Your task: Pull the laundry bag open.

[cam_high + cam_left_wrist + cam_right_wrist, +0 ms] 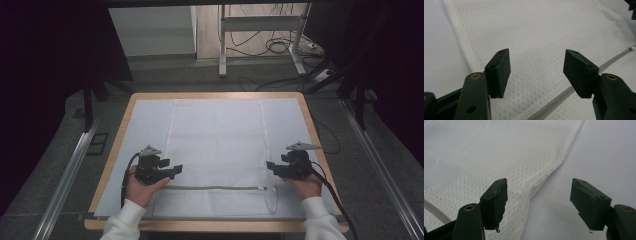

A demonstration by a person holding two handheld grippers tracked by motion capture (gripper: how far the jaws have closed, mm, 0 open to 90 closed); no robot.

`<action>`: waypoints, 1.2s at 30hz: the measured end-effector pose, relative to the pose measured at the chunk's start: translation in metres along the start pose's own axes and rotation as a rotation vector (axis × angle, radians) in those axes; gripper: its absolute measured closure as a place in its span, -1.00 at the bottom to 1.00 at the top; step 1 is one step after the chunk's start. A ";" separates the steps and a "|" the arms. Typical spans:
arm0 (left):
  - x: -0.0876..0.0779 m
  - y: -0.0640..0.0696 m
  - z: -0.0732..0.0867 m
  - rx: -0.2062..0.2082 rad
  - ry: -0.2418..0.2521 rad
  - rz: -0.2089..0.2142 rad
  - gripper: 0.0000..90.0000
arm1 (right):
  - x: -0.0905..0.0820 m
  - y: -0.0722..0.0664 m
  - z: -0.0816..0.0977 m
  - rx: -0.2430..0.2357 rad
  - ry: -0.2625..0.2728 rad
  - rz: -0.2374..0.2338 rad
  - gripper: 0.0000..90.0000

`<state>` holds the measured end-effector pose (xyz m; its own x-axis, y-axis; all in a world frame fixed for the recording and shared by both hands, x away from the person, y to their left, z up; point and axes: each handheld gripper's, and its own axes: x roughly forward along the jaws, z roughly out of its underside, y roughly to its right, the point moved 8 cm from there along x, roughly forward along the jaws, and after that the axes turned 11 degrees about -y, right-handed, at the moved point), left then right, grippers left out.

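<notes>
White mesh bag (216,150) flat on the pale sheet (145,125) covering the wooden table (116,150), zipper (215,188) running across near the front edge. Left gripper (175,170) at bag's left edge, right gripper (271,166) at its right edge, both pointing inward, hands (142,190) behind them w/ white sleeves.

Left gripper view: jaws wide apart, nothing btwn the pads (499,72), hovering over mesh (541,37); zipper (579,83) crossing diagonally under the right-hand jaw. A detail the high view can't give: dotted weave of the fabric, clear gap under the pads.

Right gripper view: jaws also wide open, empty. One pad (495,203) above the netting (486,157), other over bare sheet (604,157), bag's side edge (549,173) running btwn them. Worn pad edges visible here, not from above.

High view alone adds floor cables (277,47) and metal frame (222,45) beyond the table.
</notes>
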<state>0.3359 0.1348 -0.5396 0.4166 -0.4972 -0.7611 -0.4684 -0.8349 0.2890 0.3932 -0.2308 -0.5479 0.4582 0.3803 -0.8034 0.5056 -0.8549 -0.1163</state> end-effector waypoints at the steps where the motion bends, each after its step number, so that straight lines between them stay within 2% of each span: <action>1: 0.000 0.003 -0.001 0.003 0.000 0.009 -0.15 | -0.001 0.000 0.000 0.002 0.002 0.000 -0.36; 4: 0.002 0.012 -0.004 0.014 0.002 0.020 -0.15 | -0.004 0.001 0.001 0.000 0.004 0.003 -0.36; 7: 0.008 0.019 -0.006 0.009 -0.005 0.029 -0.17 | -0.005 0.002 0.002 0.002 0.005 -0.002 -0.37; 12: 0.019 0.036 -0.009 0.040 -0.030 0.053 -0.17 | -0.004 0.005 0.006 0.015 0.005 0.000 -0.38; 23: 0.035 0.060 -0.015 0.082 -0.063 0.116 -0.16 | -0.013 0.009 0.014 0.027 0.013 0.016 -0.39; 36: 0.045 0.076 -0.014 0.110 -0.082 0.118 -0.19 | -0.010 0.009 0.019 0.033 -0.002 0.011 -0.39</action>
<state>0.3301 0.0463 -0.5434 0.2910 -0.5659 -0.7714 -0.5948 -0.7385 0.3174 0.3795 -0.2493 -0.5518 0.4626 0.3700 -0.8056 0.4761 -0.8703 -0.1263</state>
